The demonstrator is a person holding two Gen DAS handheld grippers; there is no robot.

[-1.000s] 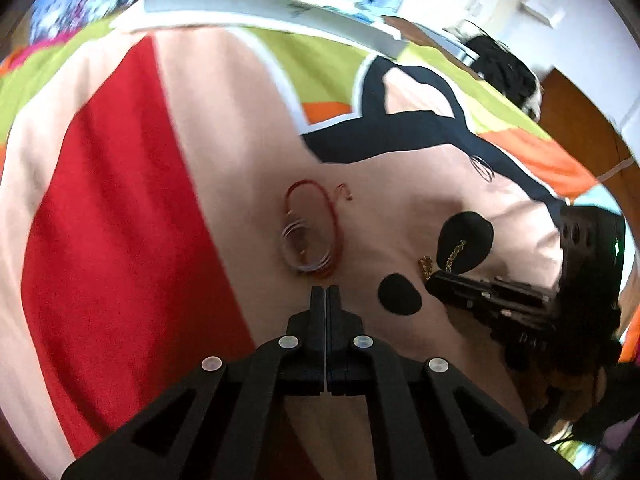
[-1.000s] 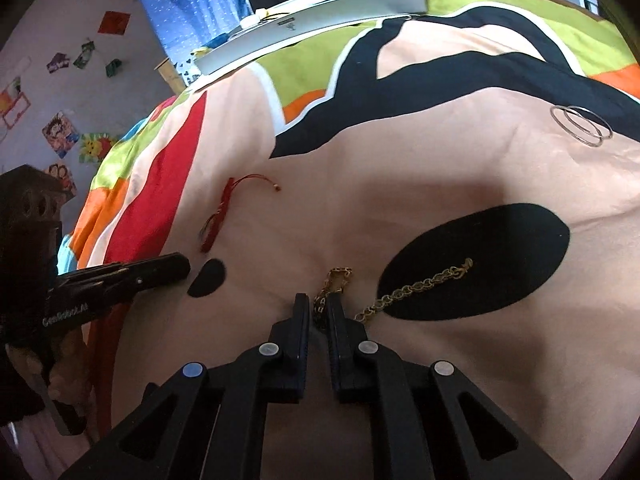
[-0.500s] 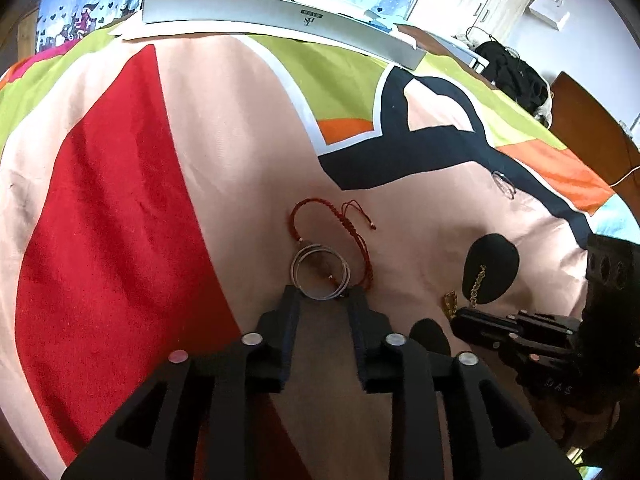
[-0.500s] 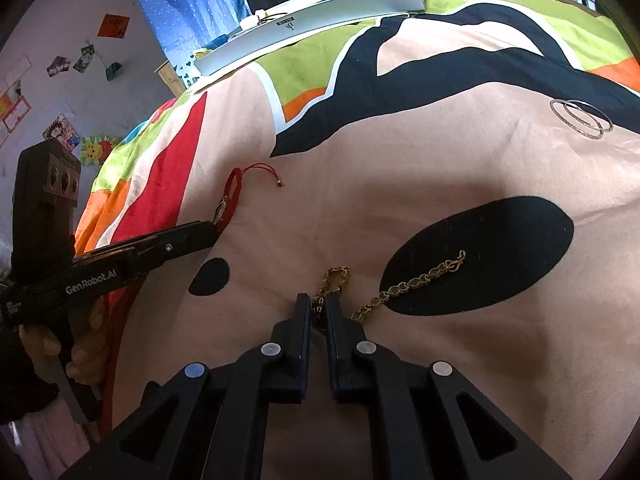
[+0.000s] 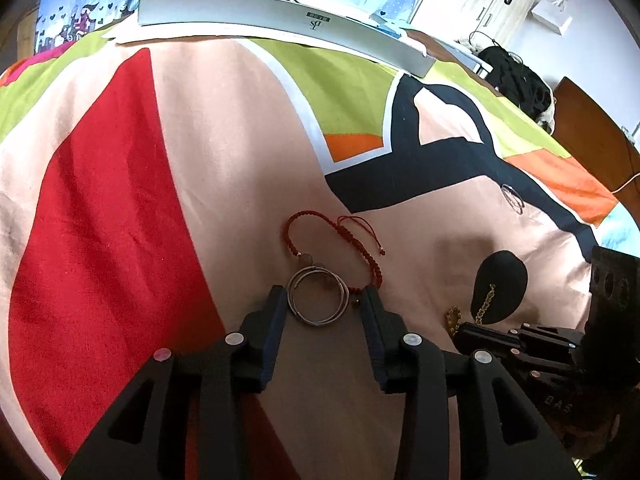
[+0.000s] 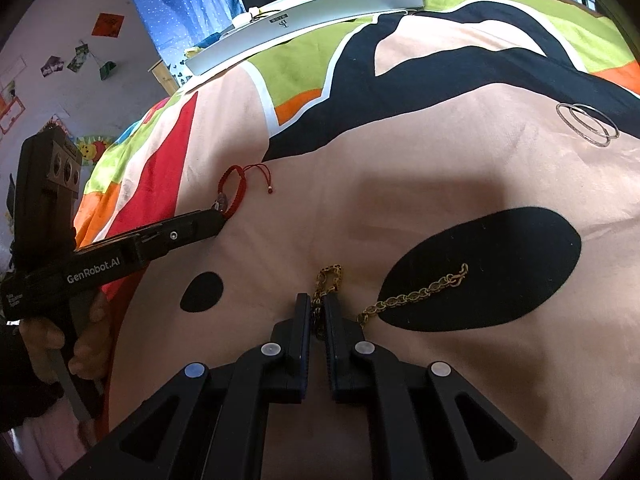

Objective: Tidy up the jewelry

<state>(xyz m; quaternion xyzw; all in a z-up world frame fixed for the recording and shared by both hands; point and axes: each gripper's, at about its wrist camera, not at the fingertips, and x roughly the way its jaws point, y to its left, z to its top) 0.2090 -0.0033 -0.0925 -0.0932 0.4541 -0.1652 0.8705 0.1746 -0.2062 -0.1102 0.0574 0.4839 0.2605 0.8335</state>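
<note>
The left gripper (image 5: 324, 304) has its fingers spread wide and holds nothing — the silver rings (image 5: 318, 300) lie flat on the colorful bedsheet (image 5: 224, 168) between the tips, with the red string bracelet (image 5: 340, 240) just behind and touching them. The right gripper (image 6: 318, 312) is squeezed almost closed on the gold chain (image 6: 404, 300), whose far end trails onto a black patch of the sheet. Another pair of silver rings (image 6: 586, 124) lies well apart, far to the right.

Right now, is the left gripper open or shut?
Open. The left gripper has its fingers spread wide on either side of the silver bangles, which lie on the bedspread ungripped.
</note>
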